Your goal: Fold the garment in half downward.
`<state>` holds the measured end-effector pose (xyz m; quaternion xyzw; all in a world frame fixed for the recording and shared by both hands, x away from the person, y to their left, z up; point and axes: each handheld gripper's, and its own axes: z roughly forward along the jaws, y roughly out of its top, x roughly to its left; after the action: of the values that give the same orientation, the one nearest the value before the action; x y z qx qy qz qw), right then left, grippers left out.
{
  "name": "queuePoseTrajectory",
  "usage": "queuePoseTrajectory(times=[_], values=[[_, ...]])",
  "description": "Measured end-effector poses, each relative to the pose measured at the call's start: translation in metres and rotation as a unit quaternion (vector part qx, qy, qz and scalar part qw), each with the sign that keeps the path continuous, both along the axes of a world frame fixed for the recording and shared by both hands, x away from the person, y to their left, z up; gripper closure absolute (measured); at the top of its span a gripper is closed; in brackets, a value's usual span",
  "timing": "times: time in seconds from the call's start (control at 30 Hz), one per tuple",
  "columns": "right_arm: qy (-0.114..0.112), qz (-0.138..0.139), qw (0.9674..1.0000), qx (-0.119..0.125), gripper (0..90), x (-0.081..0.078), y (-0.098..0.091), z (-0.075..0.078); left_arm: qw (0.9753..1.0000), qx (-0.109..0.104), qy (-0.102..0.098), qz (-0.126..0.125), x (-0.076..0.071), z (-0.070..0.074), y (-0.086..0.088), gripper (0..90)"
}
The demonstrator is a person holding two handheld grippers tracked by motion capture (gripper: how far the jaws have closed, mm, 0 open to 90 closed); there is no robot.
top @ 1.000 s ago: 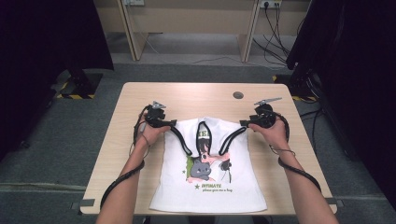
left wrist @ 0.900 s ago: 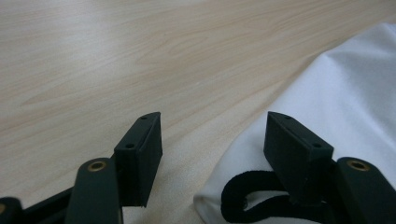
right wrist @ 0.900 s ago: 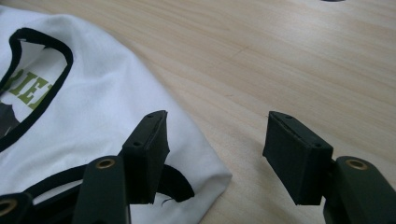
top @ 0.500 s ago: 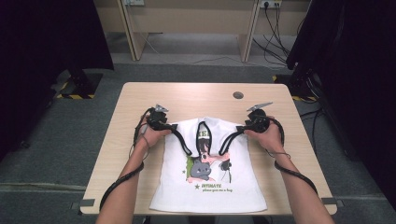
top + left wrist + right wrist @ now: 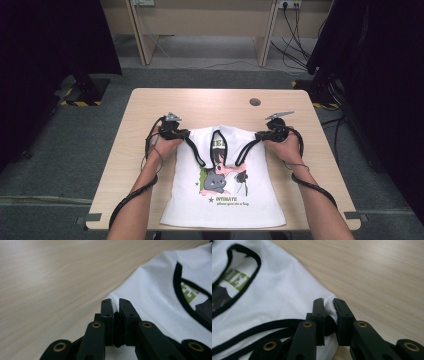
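Observation:
A white sleeveless top (image 5: 227, 200) with black trim and a cartoon print lies flat on the wooden table (image 5: 150, 110), its hem towards the person. My left gripper (image 5: 186, 134) is at the top's left shoulder corner. Its jaws have just been closing, and in the left gripper view they (image 5: 115, 307) pinch the white fabric edge (image 5: 155, 290). My right gripper (image 5: 258, 135) is at the right shoulder corner. Its jaws have also just been closing, and in the right gripper view they (image 5: 328, 306) clamp a fold of the fabric (image 5: 282, 292).
A round grommet (image 5: 255, 102) sits in the tabletop at the back right. Bare wood runs along the back and both sides of the top. Black cables trail from both grippers along the forearms. Dark furniture stands on both sides of the table.
Both grippers have closed onto the top's shoulder corners. The hands have edged slightly inward; the top lies as before.

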<state>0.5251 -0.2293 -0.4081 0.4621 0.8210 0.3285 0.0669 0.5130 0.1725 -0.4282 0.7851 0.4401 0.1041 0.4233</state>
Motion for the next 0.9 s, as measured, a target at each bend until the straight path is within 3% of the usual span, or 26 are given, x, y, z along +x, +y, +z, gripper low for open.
queuePoseTrajectory(times=[0.3,0.4,0.47,0.8,0.9], values=[[-0.004,-0.004,0.9988,0.049,80.6,0.011,-0.005,0.029,0.9988,-0.041,-0.023,0.015,0.006,0.022,0.001,81.4],[-0.006,0.002,0.9990,0.044,80.7,0.011,-0.002,0.033,0.9986,-0.045,-0.027,0.010,0.007,0.026,-0.004,81.3],[-0.006,0.000,0.9989,0.046,80.9,0.012,-0.002,0.035,0.9976,-0.059,-0.032,0.016,0.007,0.029,-0.006,81.3],[-0.031,-0.020,0.9953,0.089,81.0,0.017,-0.011,0.059,0.9945,-0.079,-0.064,0.023,0.011,0.053,-0.005,81.2],[-0.038,-0.021,0.9949,0.091,81.0,0.018,-0.012,0.067,0.9936,-0.083,-0.072,0.023,0.012,0.059,-0.005,81.1]])
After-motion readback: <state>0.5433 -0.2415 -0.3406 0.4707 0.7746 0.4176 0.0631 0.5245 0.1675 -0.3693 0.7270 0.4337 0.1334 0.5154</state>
